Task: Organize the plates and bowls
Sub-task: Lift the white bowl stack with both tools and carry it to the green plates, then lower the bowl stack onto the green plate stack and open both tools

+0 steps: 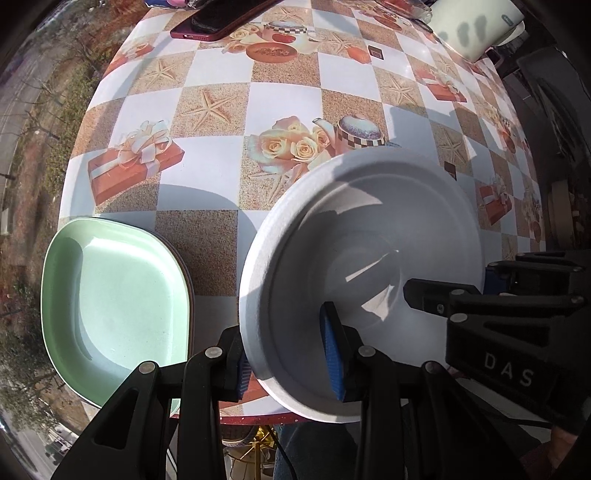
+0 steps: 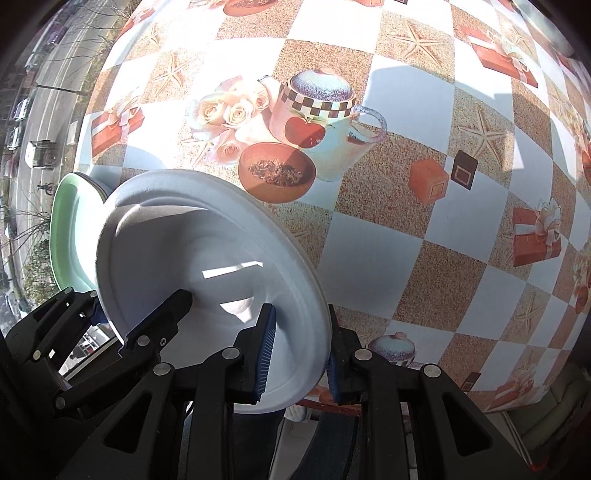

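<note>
From the left wrist camera, the left gripper (image 1: 290, 363) is clamped on the near-left rim of the white bowl (image 1: 369, 236), 1 blue pad under the rim outside and 1 inside the wall; the bowl sits tilted at the near edge of the table (image 1: 221, 177), overhanging it; to its left, just beside but apart, lies a green plate (image 1: 118, 295) on top of at least 1 darker plate whose edge shows at its right side; the right gripper (image 1: 443, 291) enters from the right, 1 black finger inside the bowl, and its body bears the white letters "DAS"; only this view shows the far side of the table, with a dark red phone (image 1: 221, 20) and a pale container (image 1: 476, 27).

From the right wrist camera, the right gripper (image 2: 301, 350) pinches the bowl's (image 2: 207, 236) near-right rim, 1 blue pad inside, 1 outside; the left gripper (image 2: 144, 314) comes in from the left, 1 finger in the bowl; the green plate (image 2: 70, 225) is mostly hidden behind the bowl; only here does a street with parked cars (image 2: 18, 110) show beyond the table's (image 2: 424, 240) left edge; no writing is readable here.
</note>
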A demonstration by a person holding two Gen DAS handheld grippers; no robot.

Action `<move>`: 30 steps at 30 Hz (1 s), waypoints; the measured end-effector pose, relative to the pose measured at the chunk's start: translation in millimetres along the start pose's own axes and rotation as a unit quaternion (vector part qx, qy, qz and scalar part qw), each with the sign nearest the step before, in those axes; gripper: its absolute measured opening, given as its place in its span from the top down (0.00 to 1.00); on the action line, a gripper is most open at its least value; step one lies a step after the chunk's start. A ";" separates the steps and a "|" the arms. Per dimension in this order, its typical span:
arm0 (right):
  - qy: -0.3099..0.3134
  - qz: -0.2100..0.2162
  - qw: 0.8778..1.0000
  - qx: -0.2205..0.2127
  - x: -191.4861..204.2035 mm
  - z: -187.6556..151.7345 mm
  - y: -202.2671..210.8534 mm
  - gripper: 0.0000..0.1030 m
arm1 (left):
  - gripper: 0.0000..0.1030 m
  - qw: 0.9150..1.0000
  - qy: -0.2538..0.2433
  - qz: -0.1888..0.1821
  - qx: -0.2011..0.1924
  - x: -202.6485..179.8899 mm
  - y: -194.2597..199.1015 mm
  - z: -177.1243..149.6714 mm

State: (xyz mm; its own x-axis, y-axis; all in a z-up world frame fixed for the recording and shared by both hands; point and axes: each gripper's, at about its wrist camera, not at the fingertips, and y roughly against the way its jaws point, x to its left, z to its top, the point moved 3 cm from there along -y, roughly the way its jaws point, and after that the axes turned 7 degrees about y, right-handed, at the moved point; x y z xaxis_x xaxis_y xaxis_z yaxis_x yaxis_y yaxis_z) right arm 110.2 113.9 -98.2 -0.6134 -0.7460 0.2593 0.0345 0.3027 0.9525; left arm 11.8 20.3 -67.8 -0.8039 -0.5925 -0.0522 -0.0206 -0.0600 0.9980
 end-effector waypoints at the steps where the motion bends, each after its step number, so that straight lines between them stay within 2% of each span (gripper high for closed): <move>1: 0.001 0.000 1.000 -0.004 1.7 1.8 3.7 0.75 | 0.65 1.000 0.003 0.001 -0.006 -0.2 4.1 2.9; 14: 0.043 0.012 0.999 -0.027 46.4 21.5 31.9 0.75 | 0.65 0.996 0.072 0.000 -0.050 34.6 34.0 17.5; 25: 0.083 0.016 0.996 -0.025 80.8 32.5 28.3 0.75 | 0.65 0.990 0.118 0.015 -0.071 79.4 51.7 5.1; 30: 0.107 0.014 0.994 -0.022 109.5 38.1 24.6 0.75 | 0.65 0.986 0.147 0.019 -0.071 101.4 53.2 -8.4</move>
State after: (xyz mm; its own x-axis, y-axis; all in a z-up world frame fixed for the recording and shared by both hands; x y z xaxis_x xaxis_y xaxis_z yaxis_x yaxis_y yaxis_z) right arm 13.8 62.3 -52.4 -0.4295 -0.8481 0.3102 0.0875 0.3028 0.9490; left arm -65.8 -49.7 -20.2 -0.5951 -0.8025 -0.0430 0.1066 -0.1318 0.9855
